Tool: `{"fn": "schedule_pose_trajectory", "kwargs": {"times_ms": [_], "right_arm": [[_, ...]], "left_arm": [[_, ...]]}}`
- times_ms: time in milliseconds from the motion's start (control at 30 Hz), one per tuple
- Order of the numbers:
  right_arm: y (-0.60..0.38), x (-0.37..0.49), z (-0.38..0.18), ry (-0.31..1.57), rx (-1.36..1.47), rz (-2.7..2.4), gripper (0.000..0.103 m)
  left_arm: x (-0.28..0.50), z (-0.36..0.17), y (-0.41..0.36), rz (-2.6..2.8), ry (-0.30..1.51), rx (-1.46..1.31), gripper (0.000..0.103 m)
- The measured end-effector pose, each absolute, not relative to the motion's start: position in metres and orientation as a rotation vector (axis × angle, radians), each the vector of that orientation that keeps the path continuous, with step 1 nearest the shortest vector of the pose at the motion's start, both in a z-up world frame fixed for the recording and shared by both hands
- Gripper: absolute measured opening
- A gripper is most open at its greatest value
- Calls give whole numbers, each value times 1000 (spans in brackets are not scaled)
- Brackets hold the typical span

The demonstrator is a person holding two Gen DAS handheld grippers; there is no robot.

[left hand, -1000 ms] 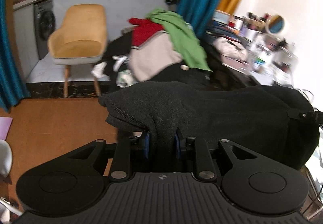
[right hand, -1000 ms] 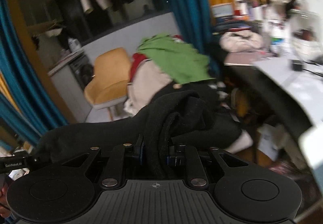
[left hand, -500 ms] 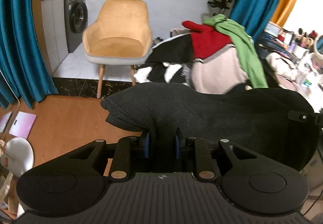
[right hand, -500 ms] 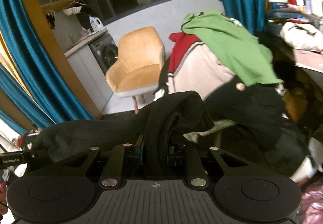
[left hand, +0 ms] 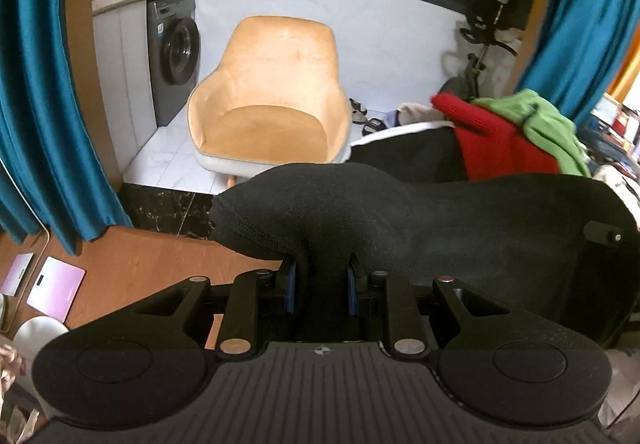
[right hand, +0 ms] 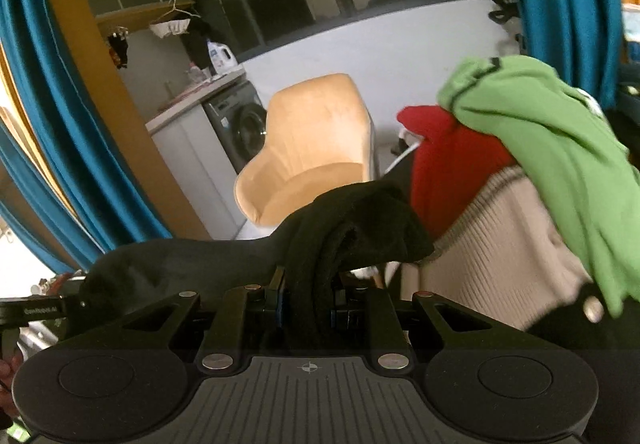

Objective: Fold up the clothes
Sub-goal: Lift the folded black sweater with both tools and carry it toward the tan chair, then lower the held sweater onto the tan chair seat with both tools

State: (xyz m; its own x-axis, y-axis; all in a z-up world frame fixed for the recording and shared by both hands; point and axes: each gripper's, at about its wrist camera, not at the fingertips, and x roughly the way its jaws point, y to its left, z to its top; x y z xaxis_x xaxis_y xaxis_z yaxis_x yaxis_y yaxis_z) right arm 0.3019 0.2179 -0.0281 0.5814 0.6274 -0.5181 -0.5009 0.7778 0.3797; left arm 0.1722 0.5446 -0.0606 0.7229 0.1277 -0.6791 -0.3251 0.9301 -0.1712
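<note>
A black garment (left hand: pixel 400 211) hangs in the air between both grippers. My left gripper (left hand: pixel 319 276) is shut on one bunched edge of it, the cloth spreading right across the left wrist view. My right gripper (right hand: pixel 308 292) is shut on the other bunched edge of the black garment (right hand: pixel 352 228), which trails left toward the other gripper's tip (right hand: pixel 36 310). Behind it is a heap of clothes: a green top (right hand: pixel 552 131), a red and cream knit (right hand: pixel 480 219), also seen as a red knit (left hand: pixel 492 139) and green top (left hand: pixel 548 127).
A yellow armchair (left hand: pixel 272 99) stands on white tiles ahead, with a washing machine (left hand: pixel 174 51) left of it. Teal curtains (left hand: pixel 36 83) hang at both sides. Wooden floor (left hand: pixel 140 268) lies below, with pink scales (left hand: pixel 56 288) and a white bowl (left hand: pixel 38 332) at the left.
Both grippers have swept leftwards with the black garment. The cluttered desk has left both views; the armchair and washing machine now sit ahead. The grips are unchanged.
</note>
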Motion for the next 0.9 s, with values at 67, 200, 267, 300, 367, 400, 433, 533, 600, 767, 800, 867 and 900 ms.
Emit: {"fn": "schedule_pose_trajectory", "kwargs": {"times_ms": [67, 200, 267, 300, 367, 400, 433, 533, 600, 767, 800, 867, 900], "right_arm": [[242, 325, -32, 694, 190, 658, 17], [305, 368, -49, 722, 178, 618, 17], [343, 390, -59, 748, 187, 580, 17], [362, 399, -64, 771, 201, 559, 17], [403, 421, -69, 813, 214, 541, 17], [424, 433, -71, 833, 219, 534, 17], [443, 443, -73, 841, 211, 528, 17], [492, 470, -78, 851, 196, 505, 17], [516, 487, -81, 864, 201, 489, 17], [560, 529, -95, 908, 191, 466, 17], [567, 539, -98, 914, 191, 462, 17], [579, 560, -106, 925, 193, 454, 17], [585, 572, -110, 933, 196, 449, 17]], "left_arm": [[193, -70, 571, 252, 729, -313, 24], [240, -90, 634, 197, 763, -300, 24], [266, -98, 676, 175, 784, -297, 24], [278, -102, 699, 167, 797, -297, 24], [301, -105, 734, 157, 819, -275, 24], [313, -106, 752, 152, 829, -263, 24], [324, -107, 769, 147, 839, -251, 24], [357, -112, 813, 130, 860, -212, 24], [375, -116, 831, 120, 867, -202, 24], [419, -130, 869, 103, 896, -226, 24], [429, -134, 877, 101, 908, -236, 24], [451, -144, 892, 100, 936, -252, 24], [462, -149, 898, 101, 948, -254, 24]]}}
